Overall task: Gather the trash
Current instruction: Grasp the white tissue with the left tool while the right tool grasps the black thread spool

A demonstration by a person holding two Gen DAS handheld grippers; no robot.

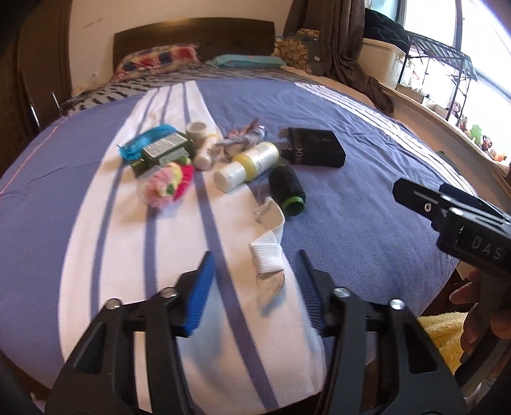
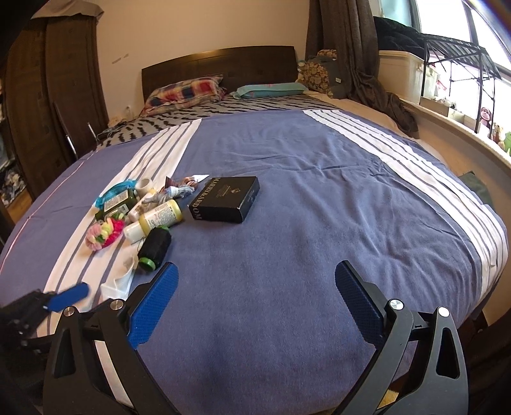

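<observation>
Blue-and-white striped blanket [image 2: 319, 191] covered the bed; dark wooden headboard [image 2: 217, 64] at 12 o'clock, bright daylit window [image 2: 463, 19] at 2 o'clock.

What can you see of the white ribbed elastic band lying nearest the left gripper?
The white ribbed elastic band looks like woven stretch fabric, a flat strip folded over on itself at its near end, its tail curving away toward the black spool with the green rim without clearly touching it. It lies flat and limp on the blue and white striped blanket. A crumpled clear wrapper sits against its near end. It lies ahead of the left gripper, between the lines of its fingers, untouched.
</observation>
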